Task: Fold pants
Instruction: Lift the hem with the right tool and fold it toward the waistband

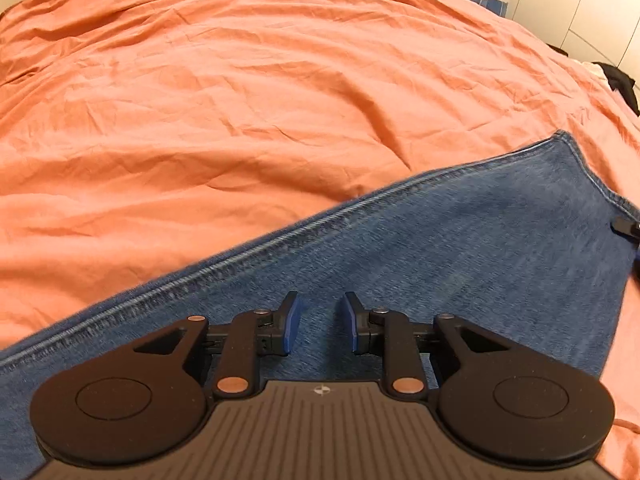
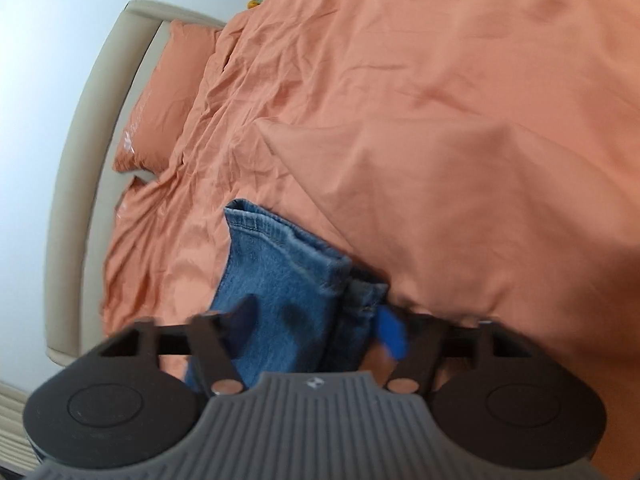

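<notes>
Blue jeans point(image 1: 440, 240) lie flat on the orange bedcover point(image 1: 240, 100), with a long seam running diagonally and a hemmed corner at the upper right. My left gripper point(image 1: 320, 320) hovers over the denim, open, its blue pads point(image 1: 294, 320) apart with nothing pinched between them. In the right wrist view the jeans point(image 2: 280, 272) show a stacked, folded end with the hem toward the pillows. My right gripper point(image 2: 316, 324) is blurred and stands open. Its fingers straddle the layered denim edge, and the blue pad point(image 2: 390, 332) sits clear of the cloth.
Orange pillows point(image 2: 168, 100) rest against a beige headboard point(image 2: 80, 160) at the left. A raised fold of bedcover point(image 2: 440, 200) lies right of the jeans. A dark garment point(image 1: 624, 88) lies at the bed's far right edge, near white cupboard doors point(image 1: 580, 8).
</notes>
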